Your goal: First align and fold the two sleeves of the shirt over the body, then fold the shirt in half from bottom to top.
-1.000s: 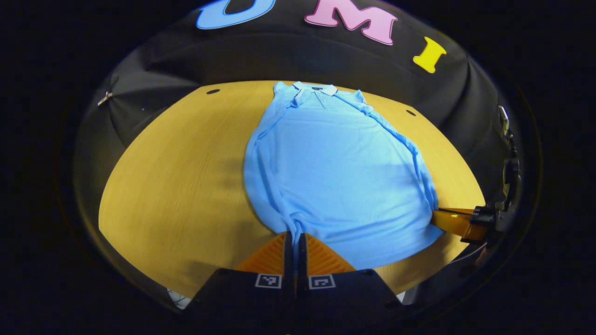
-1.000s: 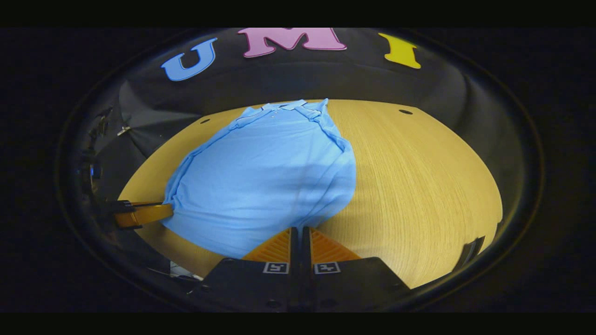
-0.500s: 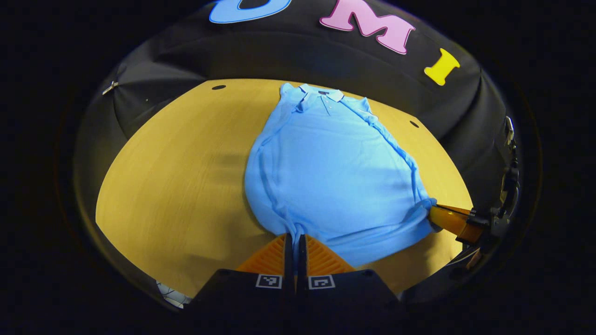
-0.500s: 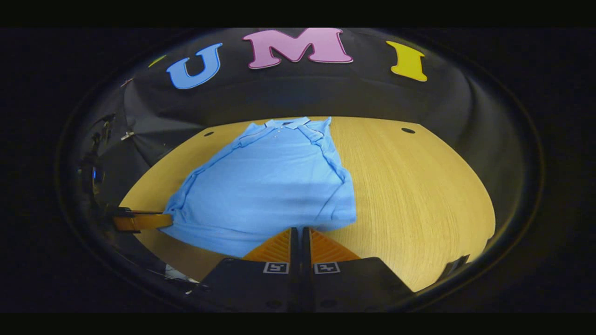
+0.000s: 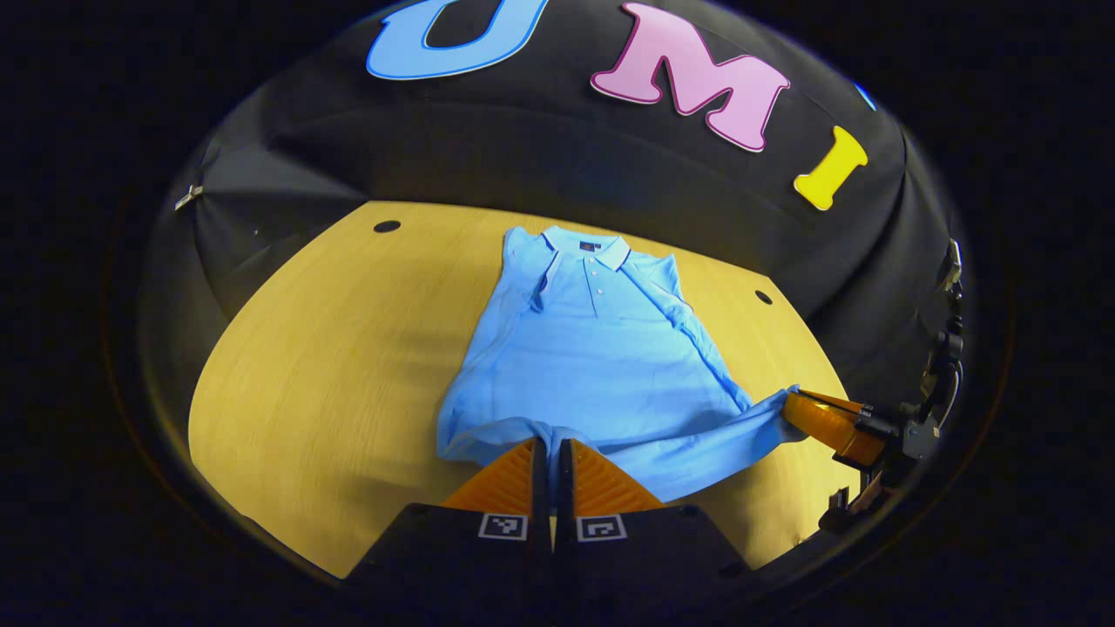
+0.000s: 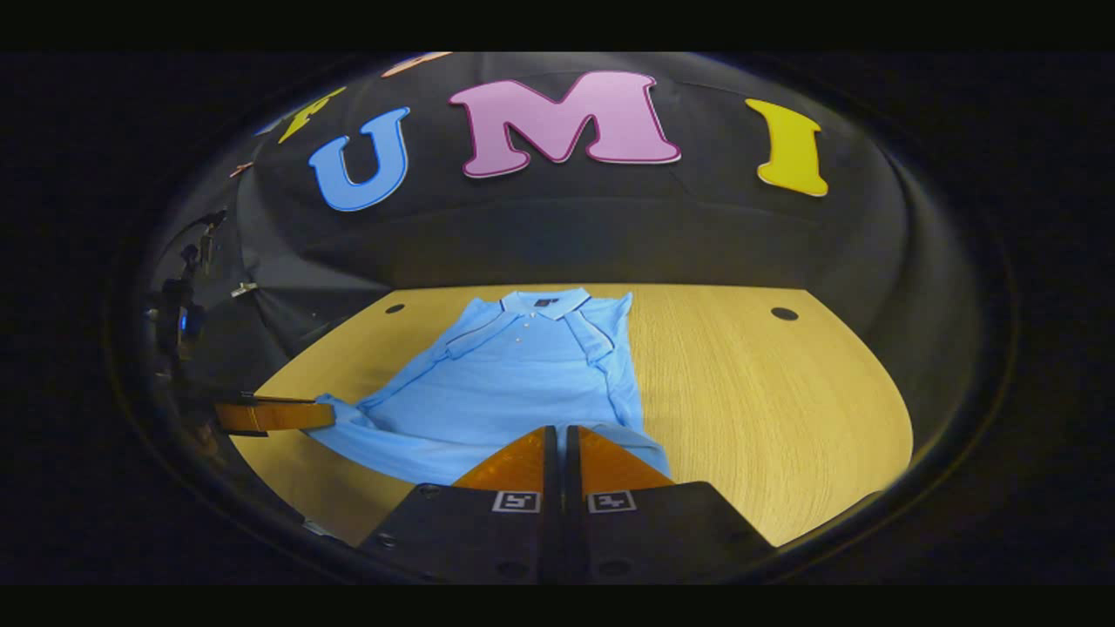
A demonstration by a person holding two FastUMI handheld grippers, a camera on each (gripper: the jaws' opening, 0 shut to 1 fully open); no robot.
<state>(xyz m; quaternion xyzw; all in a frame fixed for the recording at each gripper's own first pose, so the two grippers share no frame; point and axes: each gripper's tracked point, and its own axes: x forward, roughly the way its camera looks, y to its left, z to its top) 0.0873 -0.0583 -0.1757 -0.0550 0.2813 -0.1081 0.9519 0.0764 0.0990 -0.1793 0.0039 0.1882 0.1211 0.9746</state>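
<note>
The hem corners of the light blue short-sleeved polo shirt point(image 5: 592, 366) are hidden between closed fingers. The left gripper point(image 5: 549, 448) pinches one bottom corner and the right gripper point(image 6: 560, 435) the other, lifted off the pale wooden table point(image 5: 331, 348); the collar end lies flat, farther away.

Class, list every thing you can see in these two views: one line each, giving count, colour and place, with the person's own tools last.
Shirt: one, light blue, collared, lying on the table with its collar toward the booth wall, sleeves folded in, bottom hem lifted at both corners.
Table: one, light wood, under the shirt.
Holes in the table: two, dark, near the far corners.
Booth wall: one, black cloth, behind the table.
Left gripper: one, shut on the shirt's bottom hem.
Right gripper: one, shut on the hem's other corner.
</note>
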